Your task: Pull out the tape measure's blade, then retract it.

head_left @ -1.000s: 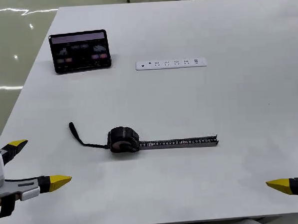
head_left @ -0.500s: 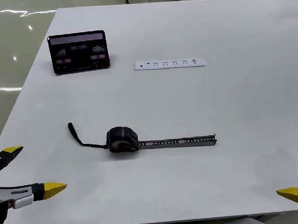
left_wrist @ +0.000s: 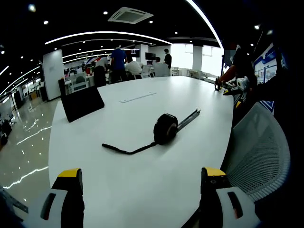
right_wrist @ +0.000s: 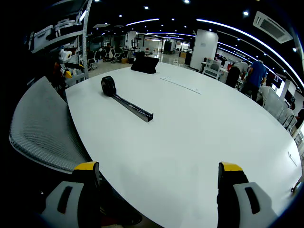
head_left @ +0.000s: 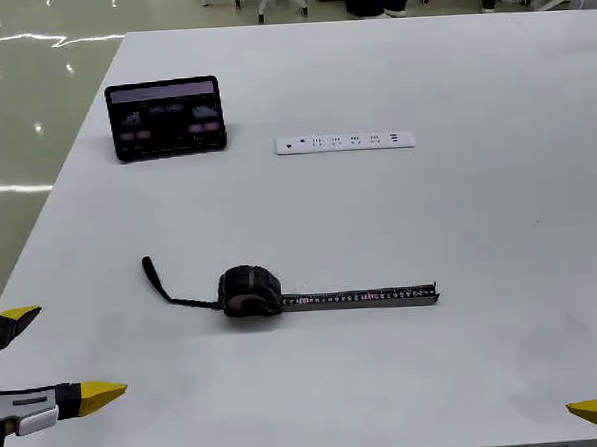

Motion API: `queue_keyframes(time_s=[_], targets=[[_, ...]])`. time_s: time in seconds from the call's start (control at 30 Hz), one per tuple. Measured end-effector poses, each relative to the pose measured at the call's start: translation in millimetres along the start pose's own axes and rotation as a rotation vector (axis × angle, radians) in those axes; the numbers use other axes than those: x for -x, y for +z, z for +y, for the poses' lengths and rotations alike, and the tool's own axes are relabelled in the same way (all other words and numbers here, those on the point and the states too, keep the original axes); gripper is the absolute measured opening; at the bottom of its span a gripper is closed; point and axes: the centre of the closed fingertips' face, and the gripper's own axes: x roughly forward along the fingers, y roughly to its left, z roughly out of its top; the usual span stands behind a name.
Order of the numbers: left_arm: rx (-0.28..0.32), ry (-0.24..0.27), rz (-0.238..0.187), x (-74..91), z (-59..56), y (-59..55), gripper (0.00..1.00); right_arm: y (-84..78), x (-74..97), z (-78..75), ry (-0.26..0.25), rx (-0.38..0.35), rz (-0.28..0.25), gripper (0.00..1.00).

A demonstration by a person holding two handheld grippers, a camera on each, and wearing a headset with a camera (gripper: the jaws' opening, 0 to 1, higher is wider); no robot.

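White tabletop (head_left: 398, 208) carries three items: one tape measure (head_left: 249, 291), one tablet (head_left: 166, 117), one power strip (head_left: 344, 142). The tape measure's black case lies near the front centre of the table; its single blade (head_left: 363, 298) is drawn out and lies flat, running to the right from the case; one black wrist strap (head_left: 167, 287) trails to the left. The tablet stands at the far left with its screen lit; the power strip lies to its right, beyond the tape measure. Two grippers are present, each with two yellow-tipped jaws. The left gripper (head_left: 60, 353) sits at the near left edge, jaws spread wide and empty; the right gripper (right_wrist: 159, 166) sits at the near right edge, jaws likewise spread wide and empty. Both are well apart from the tape measure. One grey mesh chair back (right_wrist: 42, 123) stands at the table's near edge.
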Motion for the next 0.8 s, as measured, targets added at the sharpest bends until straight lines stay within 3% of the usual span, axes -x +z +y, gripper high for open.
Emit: queue_keyframes(time_s=[0.57, 0.8], targets=[[0.007, -0.014, -0.02, -4.5, -4.4, 8.8, 1.0, 6.1, -0.7, 5.7, 0.03, -0.014, -0.005, 1.0], [0.061, 0.022, 0.019, -17.7, -6.4, 16.0, 1.0, 13.8, -5.8, 3.0, 0.05, 0.024, 0.013, 1.0]])
